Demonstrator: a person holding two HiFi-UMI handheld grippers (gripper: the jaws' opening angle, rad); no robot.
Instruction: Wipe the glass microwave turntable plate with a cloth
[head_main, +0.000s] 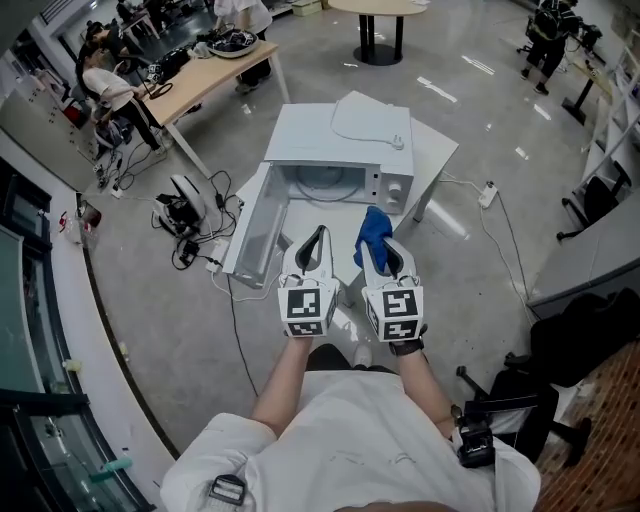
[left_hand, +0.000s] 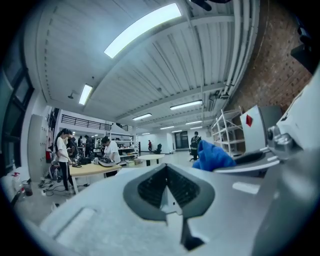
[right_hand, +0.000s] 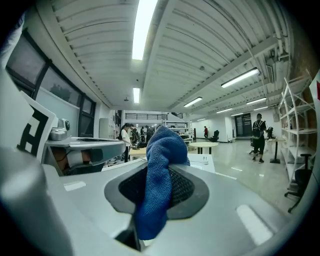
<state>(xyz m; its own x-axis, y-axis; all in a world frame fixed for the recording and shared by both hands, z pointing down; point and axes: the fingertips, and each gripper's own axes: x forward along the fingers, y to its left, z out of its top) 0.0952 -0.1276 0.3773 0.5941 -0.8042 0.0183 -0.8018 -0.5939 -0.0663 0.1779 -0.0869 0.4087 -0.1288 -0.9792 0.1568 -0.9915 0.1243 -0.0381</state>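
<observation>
Blue cloth (head_main: 374, 232) is held pinched between the closed jaws of the right gripper (head_main: 385, 250), the left gripper (head_main: 317, 240) just beside it is fully closed on nothing, and farther off the glass turntable plate (head_main: 330, 183) is seen inside the open-doored microwave (head_main: 340, 148) on a white table (head_main: 437, 150).

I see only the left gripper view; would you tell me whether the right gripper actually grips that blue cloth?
Observer: Yes; the right gripper view shows the right gripper with its jaws shut on the blue cloth.
Operator: Thank you. Where is the microwave?
Observer: The head view shows the microwave on a white table, farther out than the cloth.
Operator: Is its door open?
Observer: Yes, the door is swung open towards that view's left.
</observation>
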